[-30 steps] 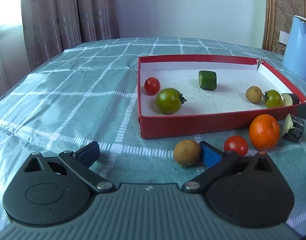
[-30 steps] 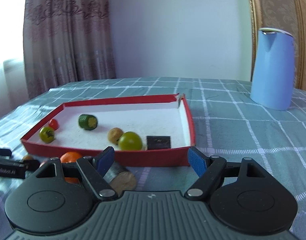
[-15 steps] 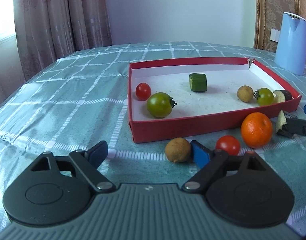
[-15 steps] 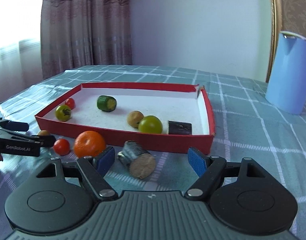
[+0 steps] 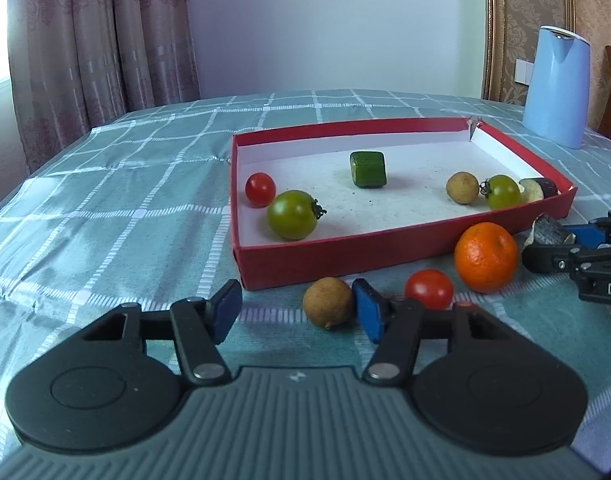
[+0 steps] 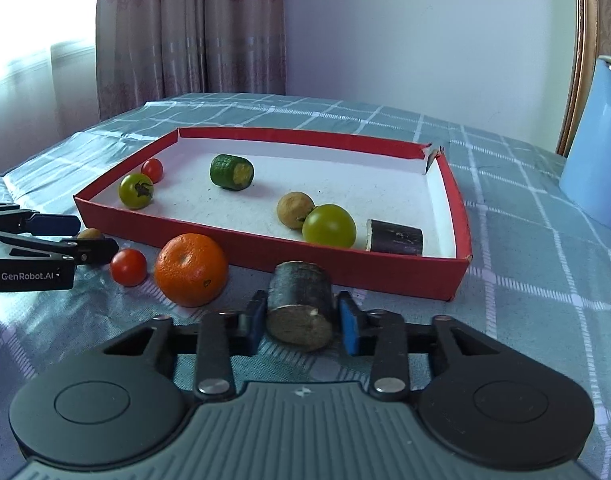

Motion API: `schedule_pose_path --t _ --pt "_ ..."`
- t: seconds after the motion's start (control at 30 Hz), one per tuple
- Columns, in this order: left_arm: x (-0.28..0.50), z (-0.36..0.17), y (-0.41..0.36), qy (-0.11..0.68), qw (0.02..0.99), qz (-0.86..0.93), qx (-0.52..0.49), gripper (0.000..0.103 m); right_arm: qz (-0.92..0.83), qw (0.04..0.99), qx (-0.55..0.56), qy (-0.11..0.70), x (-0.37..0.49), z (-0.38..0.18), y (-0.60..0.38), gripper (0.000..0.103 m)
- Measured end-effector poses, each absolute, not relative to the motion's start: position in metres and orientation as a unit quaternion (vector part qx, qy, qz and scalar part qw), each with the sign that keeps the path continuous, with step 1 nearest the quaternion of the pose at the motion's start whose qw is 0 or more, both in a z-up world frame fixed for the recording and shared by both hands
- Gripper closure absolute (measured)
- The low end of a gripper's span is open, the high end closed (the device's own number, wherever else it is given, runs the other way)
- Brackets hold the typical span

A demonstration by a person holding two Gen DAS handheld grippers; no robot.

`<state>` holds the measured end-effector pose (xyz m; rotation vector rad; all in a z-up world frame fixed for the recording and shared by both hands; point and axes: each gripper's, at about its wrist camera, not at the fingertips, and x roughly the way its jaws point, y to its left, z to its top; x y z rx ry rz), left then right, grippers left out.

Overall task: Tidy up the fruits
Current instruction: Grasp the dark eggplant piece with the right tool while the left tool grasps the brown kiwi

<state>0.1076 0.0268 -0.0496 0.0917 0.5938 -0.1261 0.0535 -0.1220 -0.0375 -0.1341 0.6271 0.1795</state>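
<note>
A red tray [image 5: 401, 249] [image 6: 265, 240] holds a red cherry tomato [image 5: 260, 189], two green tomatoes [image 5: 292, 214] [image 5: 502, 192], a cucumber piece [image 5: 368, 169], a brown longan [image 5: 462, 187] and an eggplant piece [image 6: 394, 237]. In front of the tray lie a brown longan [image 5: 328, 302], a red tomato [image 5: 428, 289] and an orange [image 5: 486, 252]. My left gripper [image 5: 295, 310] is open, with the longan between its fingers near the right pad. My right gripper [image 6: 301, 318] has closed in around a dark eggplant chunk [image 6: 300, 306], with both pads at its sides.
A blue kettle [image 5: 555, 86] stands at the back right of the checked tablecloth [image 5: 105, 208]. Curtains and a wall lie behind the table. A wooden chair back shows at the far right.
My right gripper moved forward and its fingers narrowed around the eggplant chunk. My left gripper shifted slightly, with the longan staying beside its right pad.
</note>
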Motion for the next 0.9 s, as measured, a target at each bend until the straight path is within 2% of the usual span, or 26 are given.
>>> schedule_pose_path --t 0.17,0.27,0.43,0.9 --pt "0.105 -0.05 0.026 0.287 0.955 -0.066 0.046 0.06 0.073 0.949 -0.049 0.303 0.053 -0.036 -0.13 0.069" --pt "0.105 -0.05 0.028 0.287 0.955 -0.066 0.04 0.064 0.065 0.954 -0.051 0.288 0.049 -0.034 -0.13 0.069" --pt "0.104 -0.049 0.029 0.283 0.957 -0.054 0.038 0.079 0.048 0.963 -0.051 0.26 0.04 -0.028 -0.131 0.069" --pt "0.104 -0.049 0.029 0.28 0.958 -0.041 0.04 0.079 0.027 0.971 -0.037 0.234 0.034 -0.023 -0.136 0.07"
